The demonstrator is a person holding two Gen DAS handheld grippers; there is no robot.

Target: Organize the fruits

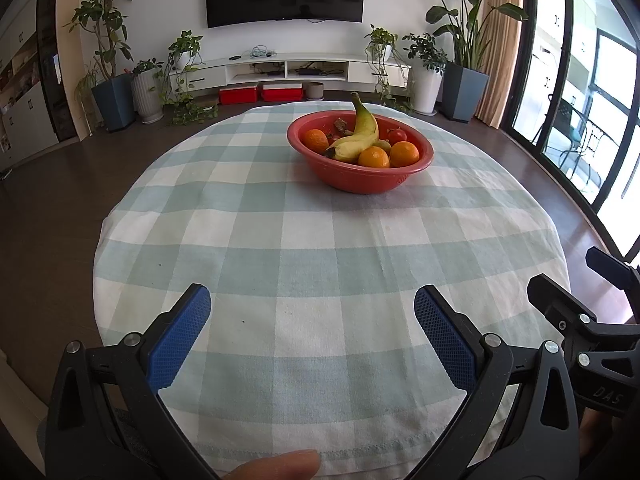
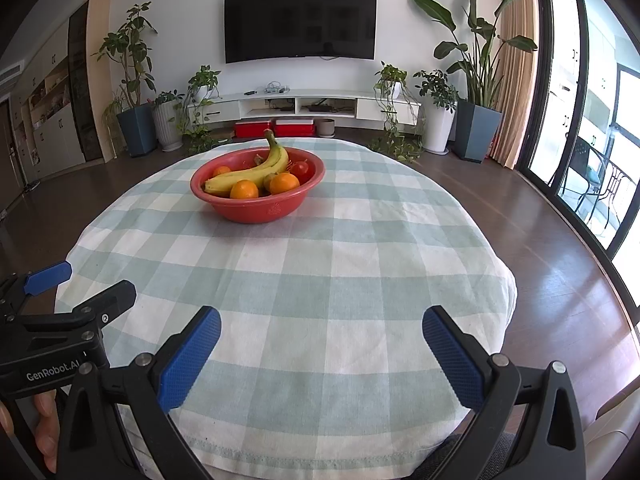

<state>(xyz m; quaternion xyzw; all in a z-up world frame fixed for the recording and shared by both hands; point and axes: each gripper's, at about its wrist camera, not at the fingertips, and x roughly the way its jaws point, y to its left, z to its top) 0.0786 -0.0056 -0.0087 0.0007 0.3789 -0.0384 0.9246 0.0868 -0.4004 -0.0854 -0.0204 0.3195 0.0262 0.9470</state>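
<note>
Living-room setting: a dark wall-mounted TV (image 2: 300, 24) is seen at the top centre of both views, with a white low console (image 2: 304, 106) beneath it, two red boxes (image 2: 276, 128) on the floor under that, and potted plants (image 2: 132, 80) ranged to left and right. Glass doors (image 2: 592, 120) are seen along the right edge.

A round desk (image 1: 280, 240) covered in a pale green-and-white checked cloth fills the middle of each frame. A red bowl (image 1: 360, 178) is placed on the far half of it, just right of centre in the left wrist view and left of centre in the right wrist view (image 2: 258, 208). All visible fruit is held inside the bowl: a banana (image 1: 362, 132) is laid across the top with its stem pointing up, three oranges (image 1: 374, 157) are seen around it (two at the near rim, one at the left), and a small red fruit (image 1: 397, 135) is seen at the back right. Some smaller items beneath the banana cannot be identified.

The left gripper (image 1: 312, 312) is held low at the near edge of the desk, its blue-padded fingers (image 1: 180, 336) spread wide with nothing between them. The right gripper (image 2: 322, 330) is held likewise at the bottom of its own frame, fingers (image 2: 192, 356) set wide apart and nothing grasped. Both are well apart from the bowl. Each gripper is caught at the edge of the other's view.
</note>
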